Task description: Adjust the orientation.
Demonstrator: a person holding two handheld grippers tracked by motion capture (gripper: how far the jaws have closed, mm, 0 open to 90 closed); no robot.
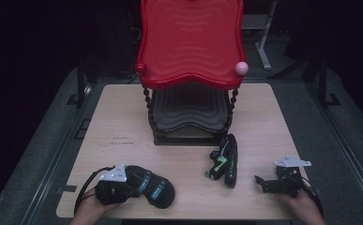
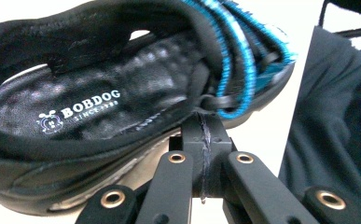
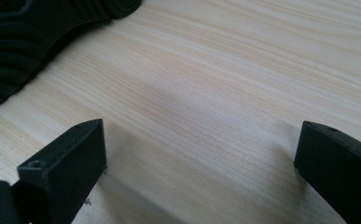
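Note:
A black sandal (image 1: 156,190) with a blue-edged strap lies at the table's front left; its insole (image 2: 99,112) reads BOBDOG. My left gripper (image 1: 131,180) is shut. Its tips (image 2: 201,122) rest against the sandal's side rim, just under the strap ring, and nothing shows between the jaws. A second black sandal (image 1: 229,161) with a green tag lies on its side right of centre. Its ridged sole (image 3: 19,42) is at the top left of the right gripper view. My right gripper (image 1: 260,183) stands open over bare wood (image 3: 197,154), to the right of that sandal.
A two-tier rack stands at the back middle of the wooden table (image 1: 123,117). It has a red top tray (image 1: 191,37) and a black lower tray (image 1: 188,110). Dark fabric (image 2: 336,140) hangs at the right of the left gripper view. Dark floor surrounds the table.

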